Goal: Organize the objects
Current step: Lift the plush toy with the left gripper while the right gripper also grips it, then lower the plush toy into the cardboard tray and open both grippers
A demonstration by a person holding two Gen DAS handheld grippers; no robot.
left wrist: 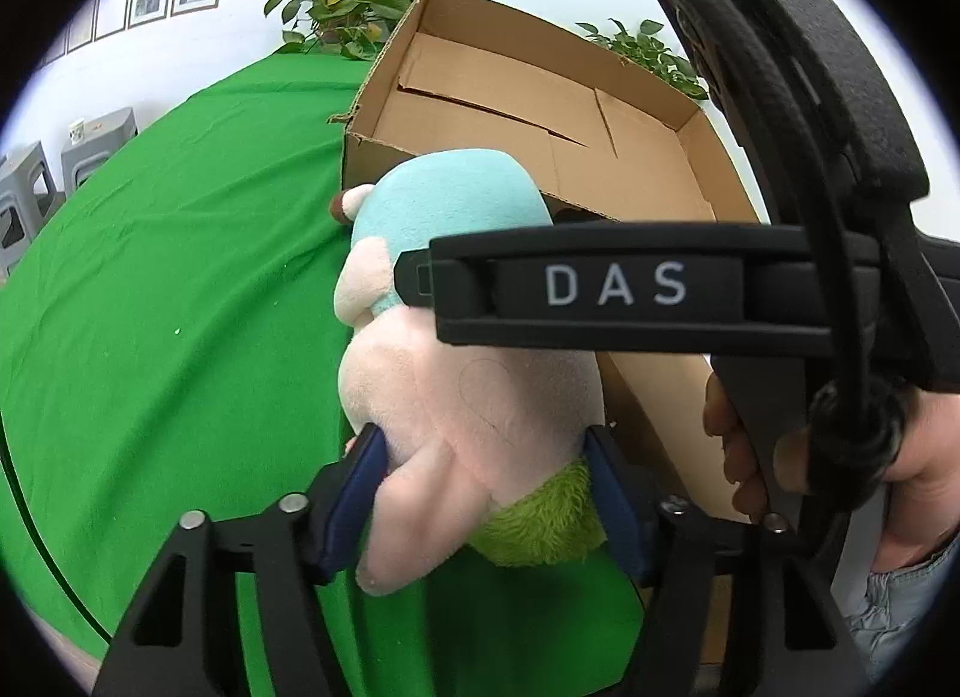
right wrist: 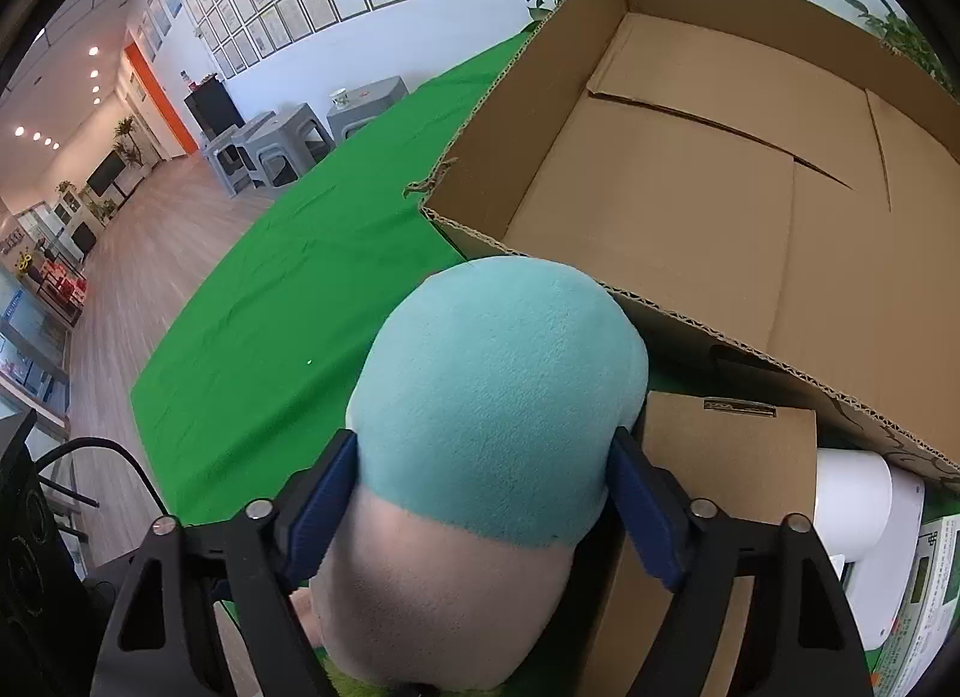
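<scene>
The plush toy (left wrist: 456,373) is held up in the air by both grippers at once. It is soft, with a teal top, a pale pink middle and a fuzzy green bottom. The left gripper (left wrist: 480,493) is squeezed on the low part, where the pink meets the green. Its blue pads (left wrist: 351,502) press in from each side. The right gripper (right wrist: 480,493) is squeezed on the top part, where the teal meets the pink, and its blue pads (right wrist: 321,502) dent the fur. In the left view the right gripper's black body crosses in front of the toy, with the person's right hand (left wrist: 900,445) behind it.

The toy's long way runs from the grippers out toward the cardboard box (left wrist: 708,168). The teal end points at the box and sits just over the box's near edge (right wrist: 690,307). The box is open and its floor looks bare. It stands on the green tablecloth (left wrist: 168,277).

I think the next move is short: push the toy forward and over that near edge, then let go. Both grippers look about as near to the box, so both should open together. A small brown carton (right wrist: 720,457) and a white device (right wrist: 864,493) sit low beside the box, near the right gripper.
</scene>
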